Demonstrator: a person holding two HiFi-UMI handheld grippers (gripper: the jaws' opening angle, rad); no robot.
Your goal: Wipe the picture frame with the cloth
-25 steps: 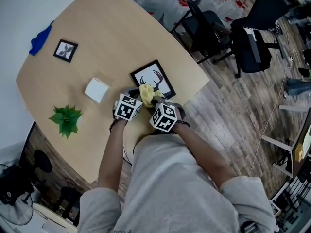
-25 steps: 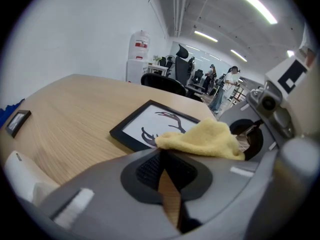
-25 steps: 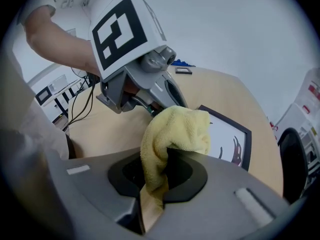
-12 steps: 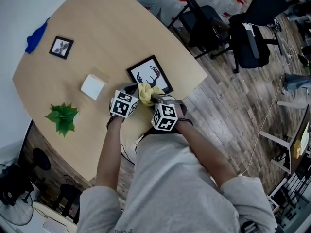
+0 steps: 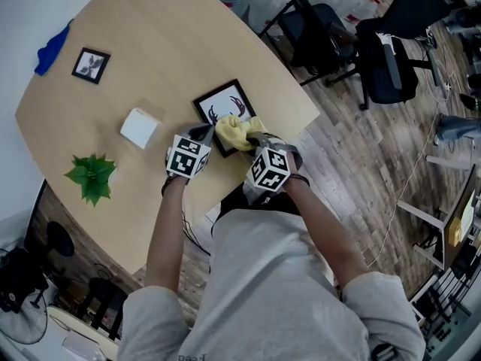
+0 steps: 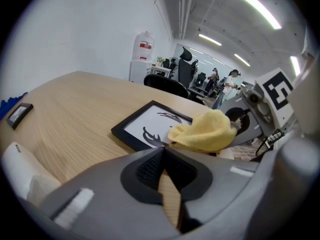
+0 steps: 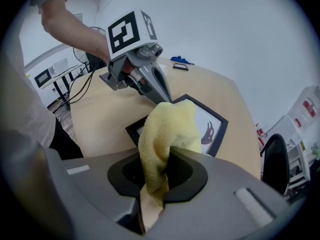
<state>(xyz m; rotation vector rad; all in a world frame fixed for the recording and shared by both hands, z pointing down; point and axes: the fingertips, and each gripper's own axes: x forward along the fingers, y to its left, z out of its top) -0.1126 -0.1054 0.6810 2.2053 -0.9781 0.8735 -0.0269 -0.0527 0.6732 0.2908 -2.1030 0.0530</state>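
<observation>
Cloth work: right gripper (image 7: 167, 156) has fingers clamped on the bunched yellow terry cloth (image 5: 234, 131) atop the black antler-print picture frame (image 5: 216, 104) near the pale wooden surface (image 5: 150, 43) edge, left gripper (image 6: 164, 151) fingers together, empty, so sweep flat and steady.

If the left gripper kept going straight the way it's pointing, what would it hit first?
Probably the picture frame. The left gripper has its jaws shut right at the frame's near black edge and may be touching it. The yellow cloth lies just beyond, on the frame.
</observation>
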